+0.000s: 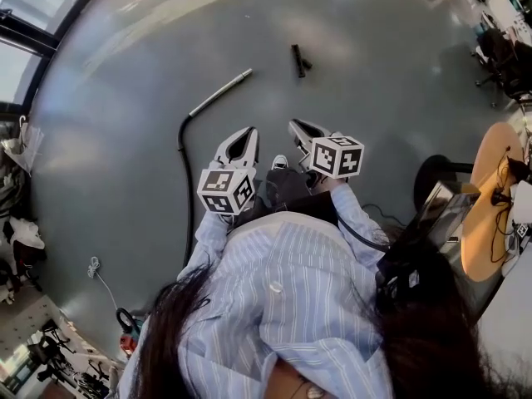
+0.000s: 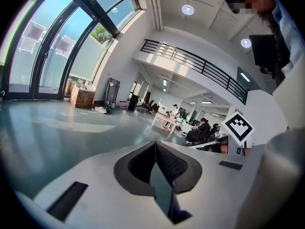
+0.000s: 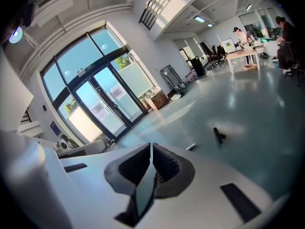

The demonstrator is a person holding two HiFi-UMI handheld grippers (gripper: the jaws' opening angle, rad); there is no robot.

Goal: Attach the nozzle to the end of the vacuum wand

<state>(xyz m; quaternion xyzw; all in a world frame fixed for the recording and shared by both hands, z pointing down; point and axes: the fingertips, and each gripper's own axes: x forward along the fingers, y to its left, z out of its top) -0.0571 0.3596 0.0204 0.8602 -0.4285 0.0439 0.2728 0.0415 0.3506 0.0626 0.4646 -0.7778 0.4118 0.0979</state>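
A black nozzle (image 1: 299, 60) lies on the grey floor ahead, apart from the wand; it also shows small in the right gripper view as the nozzle (image 3: 218, 135). The silver vacuum wand (image 1: 219, 93) lies to its left, joined to a black hose (image 1: 184, 181) that curves back toward me. The wand's tip (image 3: 190, 147) peeks past the right jaws. My left gripper (image 1: 247, 130) and right gripper (image 1: 294, 125) hang side by side in front of my body, well short of both parts. Both are shut with nothing between their jaws.
A round wooden table (image 1: 490, 198) with cables and a black stool (image 1: 436, 173) stand at the right. Office chairs (image 1: 499, 56) sit at the far right. Clutter and bags (image 1: 21, 239) line the left wall beside tall glass doors (image 3: 95, 109). People sit at desks (image 2: 202, 130) far off.
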